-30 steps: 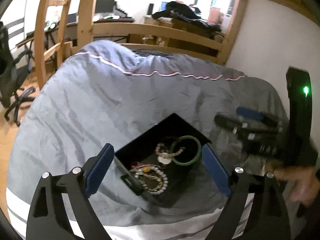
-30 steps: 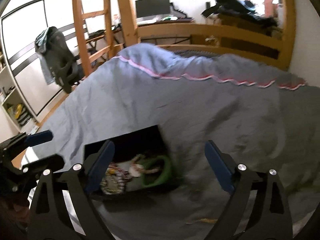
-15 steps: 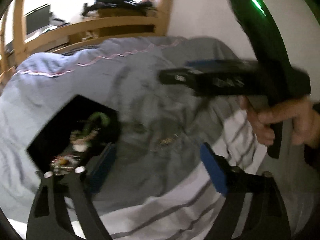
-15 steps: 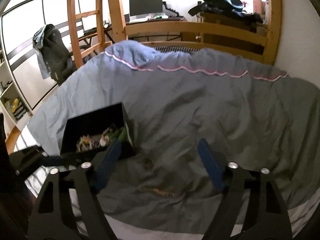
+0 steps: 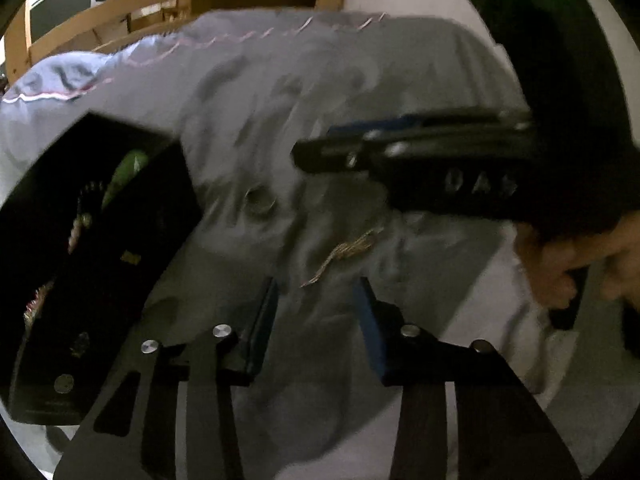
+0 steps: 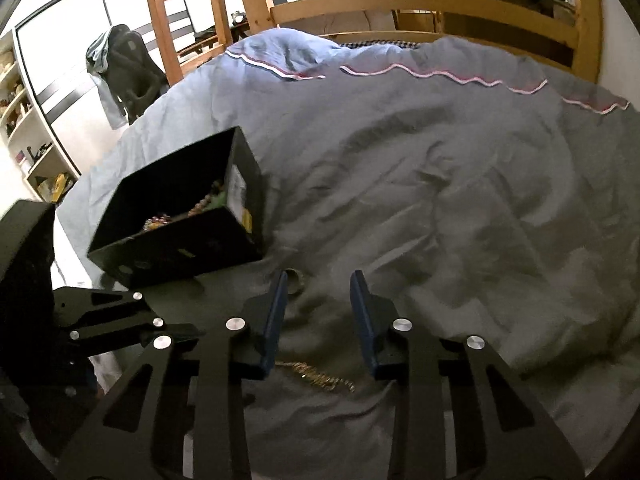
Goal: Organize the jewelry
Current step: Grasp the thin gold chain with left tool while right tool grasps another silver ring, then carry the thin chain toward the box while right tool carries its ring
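Note:
A black jewelry box (image 6: 176, 216) with bracelets and beads inside sits on the grey duvet; it also shows in the left wrist view (image 5: 92, 240). A gold chain (image 5: 344, 254) lies on the duvet just ahead of my left gripper (image 5: 318, 296), which is open and empty. In the right wrist view the gold chain (image 6: 320, 376) lies between my right gripper's finger bases. A small ring (image 6: 297, 280) lies by the left fingertip of my right gripper (image 6: 318, 284), which is partly open and empty. The ring also shows in the left wrist view (image 5: 260, 200).
The grey duvet (image 6: 440, 184) covers the bed, with a wooden bed frame (image 6: 420, 4) behind. The right gripper's body (image 5: 460, 164) and the hand holding it fill the right of the left wrist view. An office chair (image 6: 124, 76) stands at the left.
Both grippers have narrowed their jaws and dropped closer to the duvet. The left one swung right from the box to the gold chain. The right one moved over the chain and ring.

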